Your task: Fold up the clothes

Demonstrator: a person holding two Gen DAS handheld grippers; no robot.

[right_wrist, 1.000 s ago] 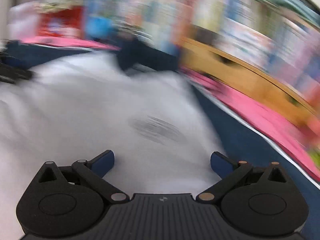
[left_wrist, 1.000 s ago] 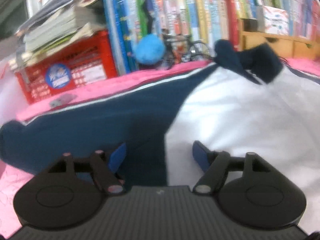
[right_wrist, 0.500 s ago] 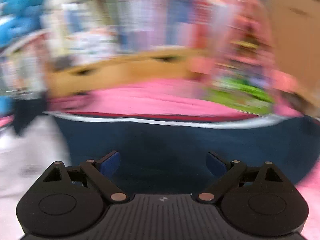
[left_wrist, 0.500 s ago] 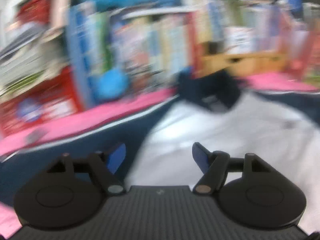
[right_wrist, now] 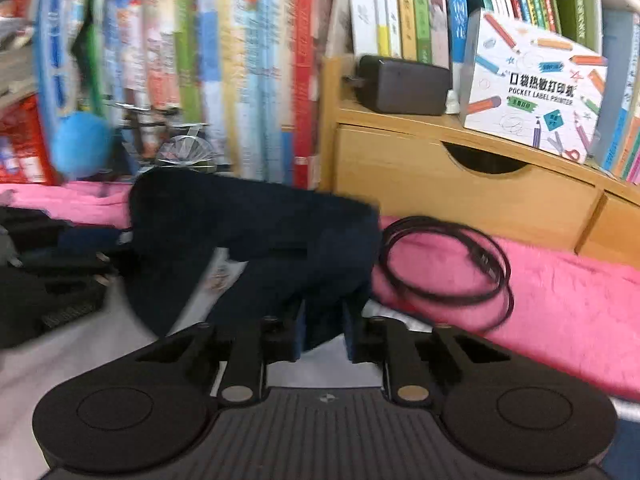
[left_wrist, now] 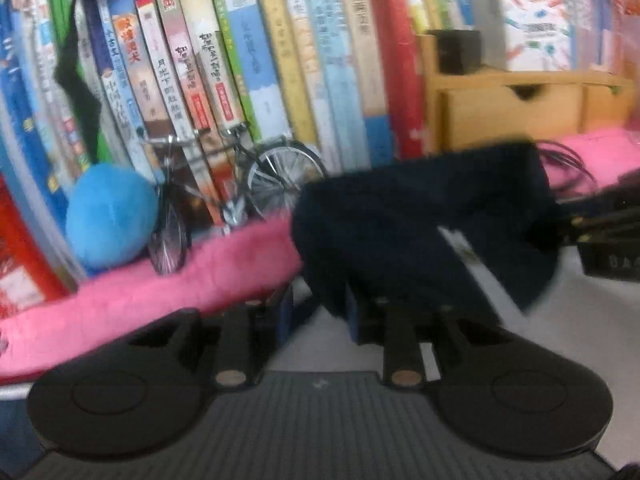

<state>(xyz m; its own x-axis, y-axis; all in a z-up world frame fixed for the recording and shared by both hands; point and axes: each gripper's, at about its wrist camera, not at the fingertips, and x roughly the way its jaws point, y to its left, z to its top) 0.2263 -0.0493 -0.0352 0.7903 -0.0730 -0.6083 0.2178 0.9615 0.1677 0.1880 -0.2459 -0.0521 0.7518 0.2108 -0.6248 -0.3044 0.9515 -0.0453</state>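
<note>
A white shirt with navy sleeves and a navy collar [left_wrist: 420, 232] lies on a pink blanket [left_wrist: 208, 280]. My left gripper [left_wrist: 320, 312] is closed on the left end of the collar, near the shoulder. My right gripper [right_wrist: 322, 328] is closed on the right end of the collar [right_wrist: 256, 232]. The white body of the shirt shows below the collar [right_wrist: 80, 344]. Each gripper appears in the other's view: the right one at the right edge of the left wrist view [left_wrist: 608, 236], the left one at the left edge of the right wrist view [right_wrist: 48, 276].
A row of books [left_wrist: 280, 60] stands close behind the shirt. A blue plush ball [left_wrist: 108, 216] and a small model bicycle [left_wrist: 232, 196] sit in front of them. A wooden drawer unit [right_wrist: 460, 184] and a coiled black cable [right_wrist: 444, 268] are at the right.
Both grippers have swung from the shirt's sides to the collar at the back and gone from open to closed on it. The books are now much closer.
</note>
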